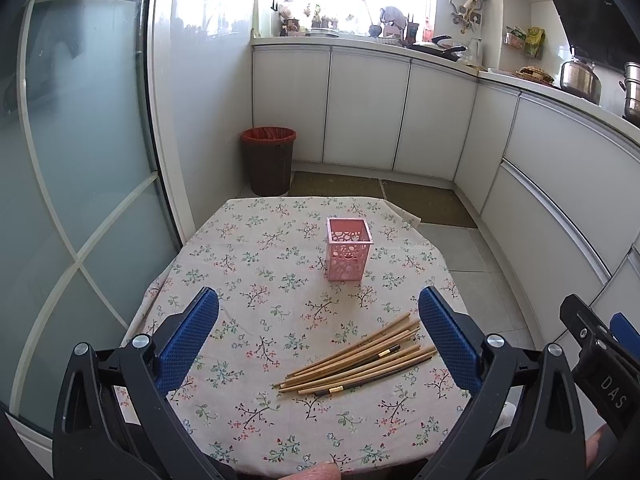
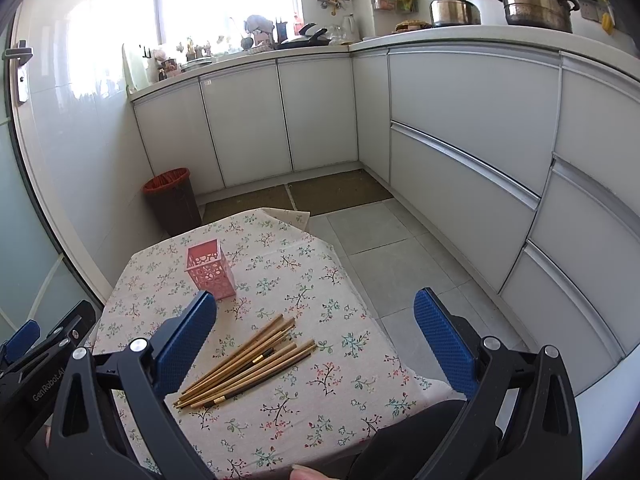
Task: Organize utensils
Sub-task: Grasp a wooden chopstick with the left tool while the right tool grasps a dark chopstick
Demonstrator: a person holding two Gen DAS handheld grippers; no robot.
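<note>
Wooden chopsticks (image 2: 246, 360) lie loose before an empty pink perforated plastic holder (image 1: 349, 249).
Both grippers gape unladen; the right gripper (image 2: 316, 344) sits nearer, bundle slanting between its fingers.

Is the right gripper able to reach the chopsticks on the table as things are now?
Probably yes. The right gripper is open with its jaws wide apart, and the chopsticks lie loose on the tablecloth just ahead of it, with nothing on them. The pink holder stands farther back.
</note>
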